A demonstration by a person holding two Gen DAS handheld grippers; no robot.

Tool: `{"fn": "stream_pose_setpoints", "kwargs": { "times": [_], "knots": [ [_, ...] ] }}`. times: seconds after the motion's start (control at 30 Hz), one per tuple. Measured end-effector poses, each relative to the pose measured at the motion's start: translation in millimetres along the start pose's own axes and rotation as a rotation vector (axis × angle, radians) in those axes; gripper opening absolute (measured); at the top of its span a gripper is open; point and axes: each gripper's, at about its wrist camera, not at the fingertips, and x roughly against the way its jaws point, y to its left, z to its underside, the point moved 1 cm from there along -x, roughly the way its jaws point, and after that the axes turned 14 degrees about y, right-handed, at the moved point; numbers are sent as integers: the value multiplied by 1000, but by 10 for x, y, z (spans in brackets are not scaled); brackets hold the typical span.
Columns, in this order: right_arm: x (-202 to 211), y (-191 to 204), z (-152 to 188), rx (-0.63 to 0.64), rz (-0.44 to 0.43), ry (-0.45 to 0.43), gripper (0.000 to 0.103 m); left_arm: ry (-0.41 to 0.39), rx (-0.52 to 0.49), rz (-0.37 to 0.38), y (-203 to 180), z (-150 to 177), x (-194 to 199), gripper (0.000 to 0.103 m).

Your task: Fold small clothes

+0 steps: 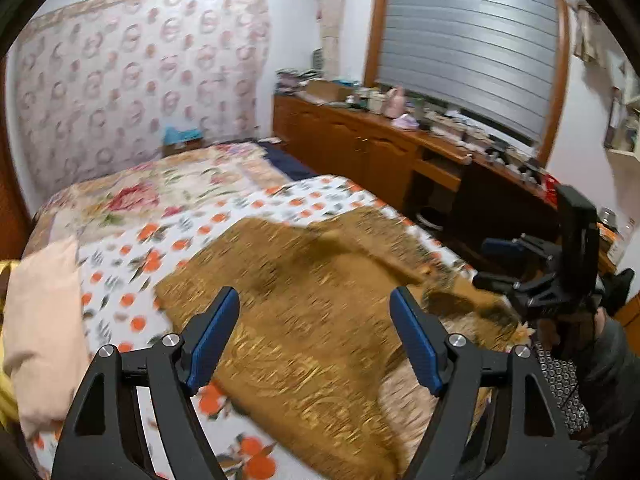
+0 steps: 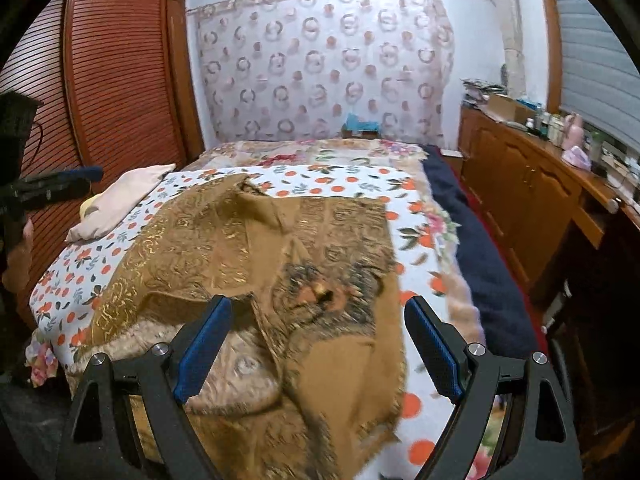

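A rumpled golden-brown patterned cloth (image 2: 256,248) with fringed edges lies partly folded on the orange-print bedsheet (image 2: 340,184); both hand-held grippers, left (image 1: 314,316) and right (image 2: 318,320), are spread, holding nothing.

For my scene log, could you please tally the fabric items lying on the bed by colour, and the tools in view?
Brown-gold patterned cloth: 1
Pale pink folded cloth: 1
Orange-print white sheet: 1
Navy blanket: 1
Tools, both open and holding nothing: 2, left tool, right tool
Total: 6
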Motion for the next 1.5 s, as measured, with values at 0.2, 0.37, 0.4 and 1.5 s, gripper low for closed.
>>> {"fn": "stream_pose_setpoints", "kwargs": {
  "times": [0.2,0.37,0.4,1.5],
  "knots": [
    [-339,-4,-289,45,-52,59,85,25,74,-21,226,237,-89,78],
    [-648,-60,-490,50,-69,164,78,32,113,-29,349,364,-154,78],
    [-696,-68,-515,55,-62,184,77,34,117,-30,354,393,-169,78],
    [146,-201,99,45,49,164,20,59,141,-19,411,533,-367,78]
  ]
}}
